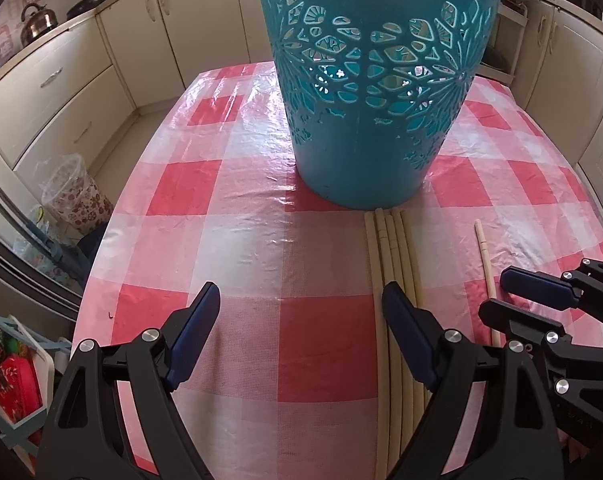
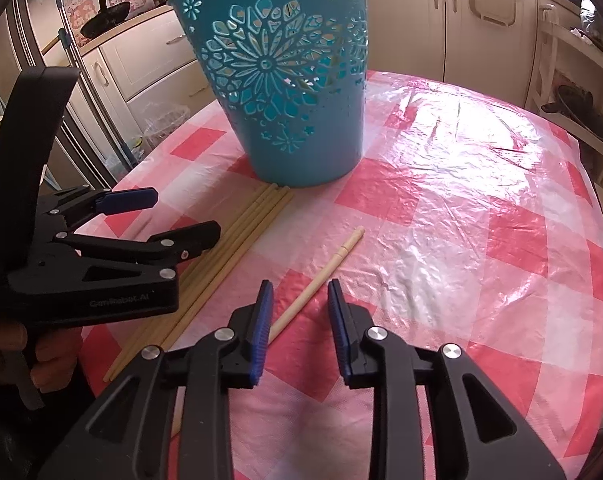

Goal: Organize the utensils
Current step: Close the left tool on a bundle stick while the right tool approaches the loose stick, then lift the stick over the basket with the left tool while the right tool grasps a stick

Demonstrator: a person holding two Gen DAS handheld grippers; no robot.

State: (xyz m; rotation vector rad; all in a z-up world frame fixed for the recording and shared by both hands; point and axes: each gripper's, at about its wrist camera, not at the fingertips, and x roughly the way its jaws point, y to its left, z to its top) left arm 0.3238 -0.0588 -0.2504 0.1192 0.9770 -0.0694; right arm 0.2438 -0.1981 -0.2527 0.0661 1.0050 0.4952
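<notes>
A teal perforated basket stands upright on the red-and-white checked tablecloth; it also shows in the right wrist view. A bundle of several pale wooden chopsticks lies just in front of it, also in the right wrist view. A single chopstick lies apart to the right, also in the right wrist view. My left gripper is open and empty, its right finger over the bundle. My right gripper is open, low over the single chopstick, which runs under its left finger.
The table's bare checked cloth spreads right of the basket. Cream kitchen cabinets surround the table. A plastic-lined floral bin stands on the floor at left. A kettle sits on the counter.
</notes>
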